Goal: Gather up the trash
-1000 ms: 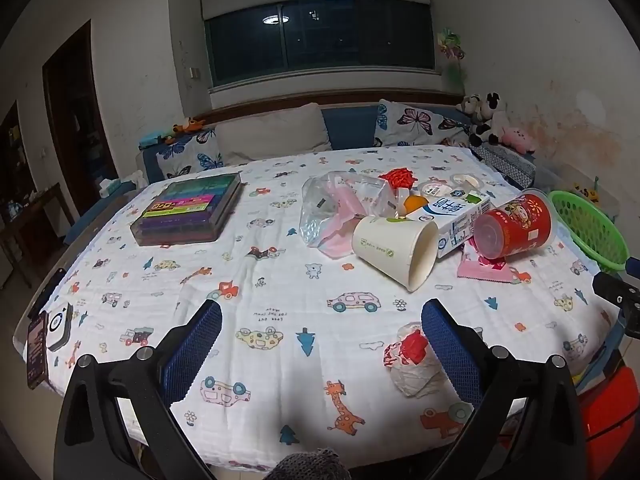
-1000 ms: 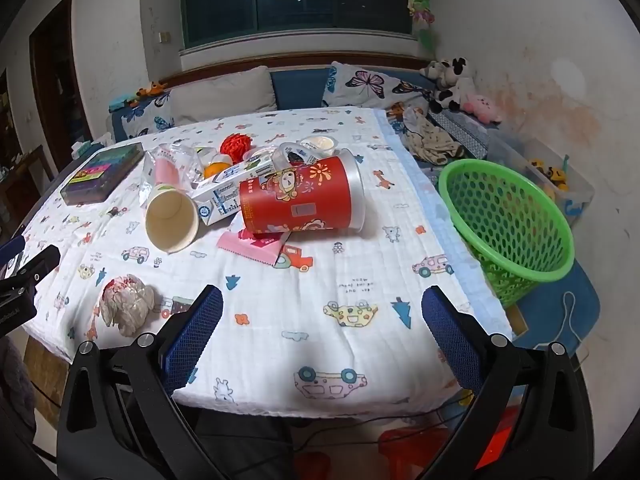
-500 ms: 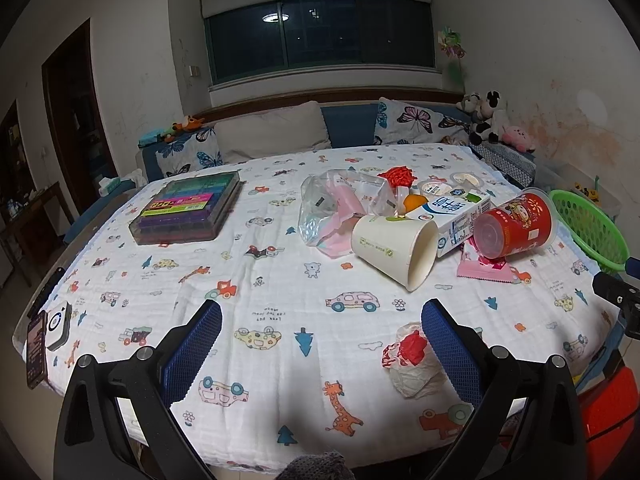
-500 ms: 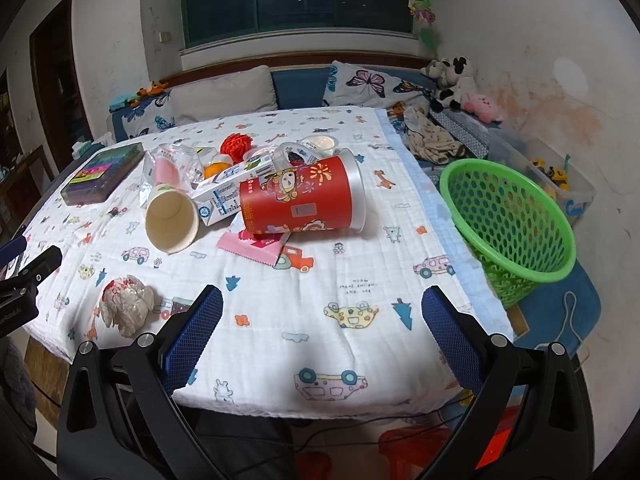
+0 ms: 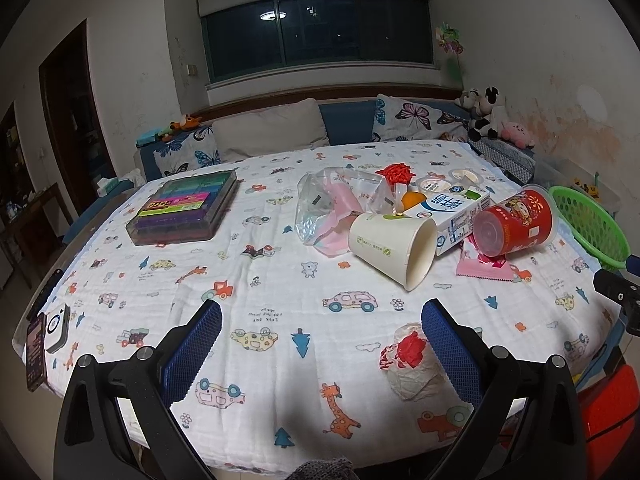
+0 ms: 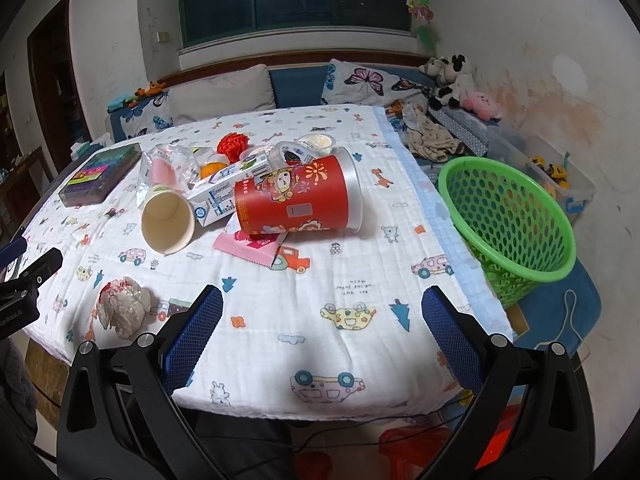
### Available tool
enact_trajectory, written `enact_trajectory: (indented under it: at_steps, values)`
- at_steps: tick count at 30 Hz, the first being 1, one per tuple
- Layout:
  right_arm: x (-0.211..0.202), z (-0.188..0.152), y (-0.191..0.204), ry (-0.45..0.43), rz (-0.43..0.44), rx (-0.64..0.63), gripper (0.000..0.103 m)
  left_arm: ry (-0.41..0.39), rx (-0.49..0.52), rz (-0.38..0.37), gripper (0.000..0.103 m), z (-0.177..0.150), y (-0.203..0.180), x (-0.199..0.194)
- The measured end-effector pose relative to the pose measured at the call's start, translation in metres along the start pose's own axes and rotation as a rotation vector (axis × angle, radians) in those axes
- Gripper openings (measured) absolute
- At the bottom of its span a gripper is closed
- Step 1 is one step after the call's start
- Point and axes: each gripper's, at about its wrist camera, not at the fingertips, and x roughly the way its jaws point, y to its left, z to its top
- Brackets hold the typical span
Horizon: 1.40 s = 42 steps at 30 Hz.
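Observation:
Trash lies on the cartoon-print tablecloth: a tipped white paper cup, a milk carton, a tipped red noodle tub, a pink wrapper, a clear plastic bag, a crumpled wrapper ball. A green mesh basket stands past the table's right edge. My left gripper is open and empty; its right finger is beside the crumpled ball. My right gripper is open and empty over the near table edge.
A colourful marker box sits at the back left. A phone and a small white device lie at the left edge. An orange, a red net and small tubs sit behind the trash. A red stool is under the table.
Both grippers have stayed nearly still; the views have shifted only very slightly. Nothing on the table has moved.

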Motion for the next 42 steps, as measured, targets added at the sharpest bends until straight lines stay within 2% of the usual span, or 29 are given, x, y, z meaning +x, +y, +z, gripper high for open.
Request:
enact_trajectory:
  at_steps: [42]
  values:
    - [0.024,0.011,-0.010,0.035,-0.005,-0.004,0.098,0.034,0.031,0.004,0.097,0.018,-0.009,0.025]
